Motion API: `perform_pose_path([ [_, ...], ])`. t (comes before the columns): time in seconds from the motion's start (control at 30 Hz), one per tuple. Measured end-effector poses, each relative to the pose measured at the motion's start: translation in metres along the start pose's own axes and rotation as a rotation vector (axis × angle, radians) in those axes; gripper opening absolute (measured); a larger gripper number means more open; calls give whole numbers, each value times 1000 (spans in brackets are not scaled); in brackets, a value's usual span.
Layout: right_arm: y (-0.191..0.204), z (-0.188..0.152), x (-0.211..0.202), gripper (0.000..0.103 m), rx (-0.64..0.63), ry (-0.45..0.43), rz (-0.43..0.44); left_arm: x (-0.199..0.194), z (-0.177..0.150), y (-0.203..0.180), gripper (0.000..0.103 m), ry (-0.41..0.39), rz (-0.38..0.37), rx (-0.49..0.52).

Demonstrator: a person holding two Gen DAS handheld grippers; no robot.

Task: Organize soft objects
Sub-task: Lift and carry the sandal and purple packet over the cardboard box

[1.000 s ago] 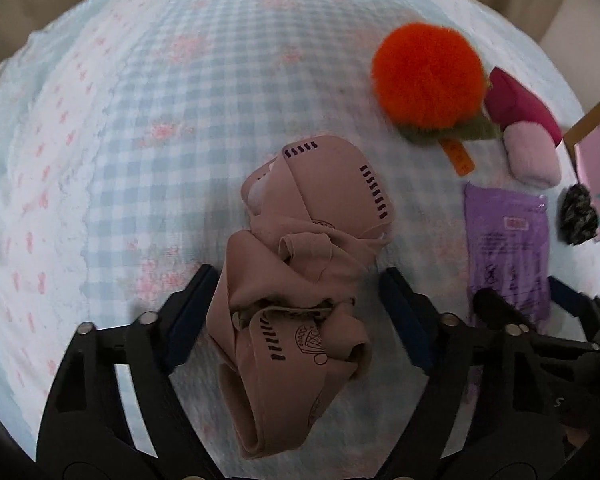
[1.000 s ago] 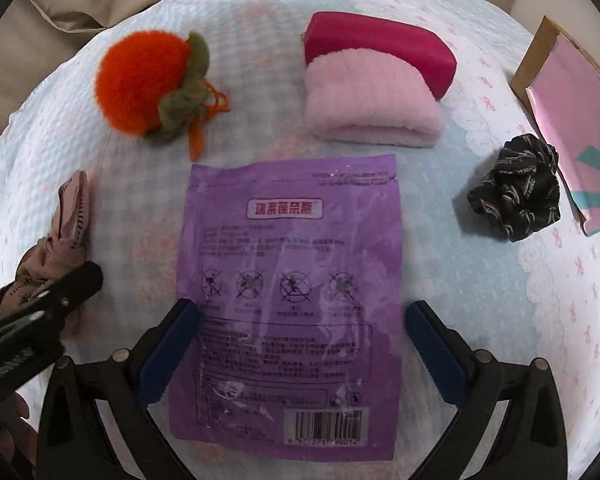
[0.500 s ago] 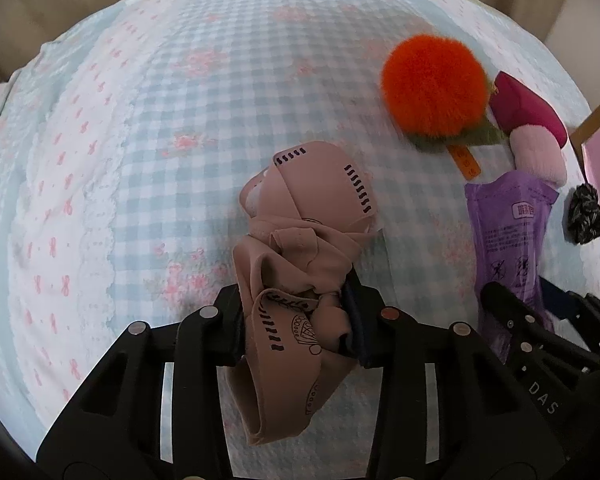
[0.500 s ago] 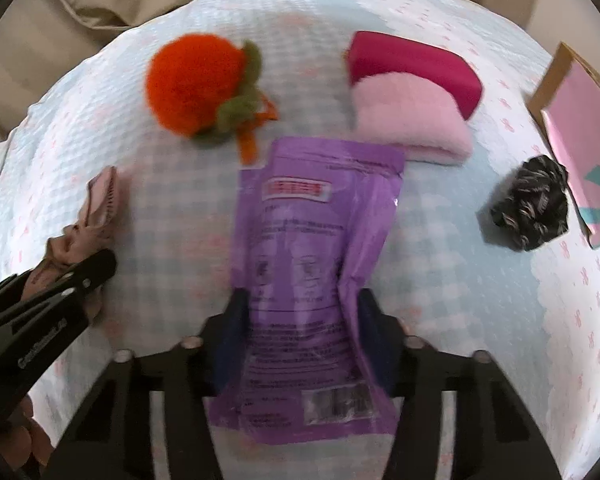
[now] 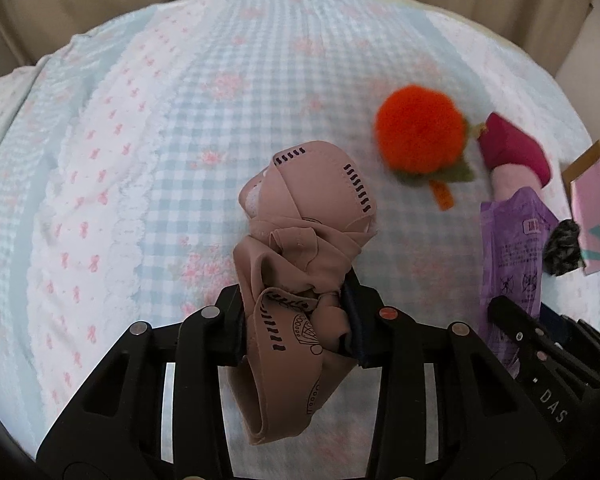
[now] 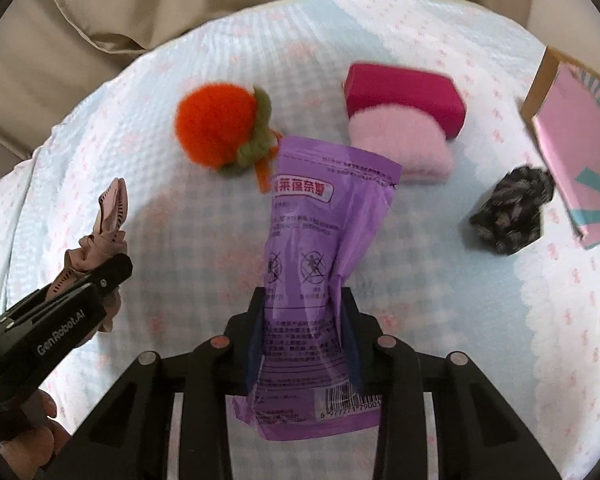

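I am holding two soft things at once above a bed covered in a pale blue and white checked quilt with pink flowers (image 5: pixel 228 92). My left claw (image 5: pixel 298 322) is pinched tight on a crumpled bundle of dusty-pink fabric face masks (image 5: pixel 300 240); the bundle is sagging below the jaws and bulging forward above them. It looks light and limp, so I am judging that gripping the bunched middle suits it best.

My right claw (image 6: pixel 304 344) is closed on a purple plastic pouch printed with red and white lettering (image 6: pixel 320 240), squeezing it near its lower third. The film is creasing and flopping to one side, so it seems light, slick and likely to slip.

Using a fluffy orange plush fruit with green felt leaves (image 6: pixel 216 128) as landmark: the masks are hanging nearer me and to its left, the pouch just to its right. Further right are lying a pink and magenta folded towel (image 6: pixel 400 132) and a black scrunchie (image 6: pixel 508 212).
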State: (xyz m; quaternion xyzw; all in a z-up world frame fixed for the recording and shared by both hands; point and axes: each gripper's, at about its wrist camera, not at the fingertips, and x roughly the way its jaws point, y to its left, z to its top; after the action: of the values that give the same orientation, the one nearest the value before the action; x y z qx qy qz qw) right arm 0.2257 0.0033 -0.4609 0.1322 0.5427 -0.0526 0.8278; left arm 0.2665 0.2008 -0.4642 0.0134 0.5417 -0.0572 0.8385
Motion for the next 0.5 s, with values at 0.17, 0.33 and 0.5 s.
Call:
perform_pose_path([
  [0.17, -14, -4, -51, 31, -26, -44, 33, -41, 5, -13, 34, -35, -1, -9],
  [0.33, -27, 12, -117, 31, -66, -91, 68, -105, 14, -31, 34, -83, -6, -29],
  [0.5, -48, 21, -182, 31, -112, -137, 99, -182, 22, -57, 34, -137, 3, -69],
])
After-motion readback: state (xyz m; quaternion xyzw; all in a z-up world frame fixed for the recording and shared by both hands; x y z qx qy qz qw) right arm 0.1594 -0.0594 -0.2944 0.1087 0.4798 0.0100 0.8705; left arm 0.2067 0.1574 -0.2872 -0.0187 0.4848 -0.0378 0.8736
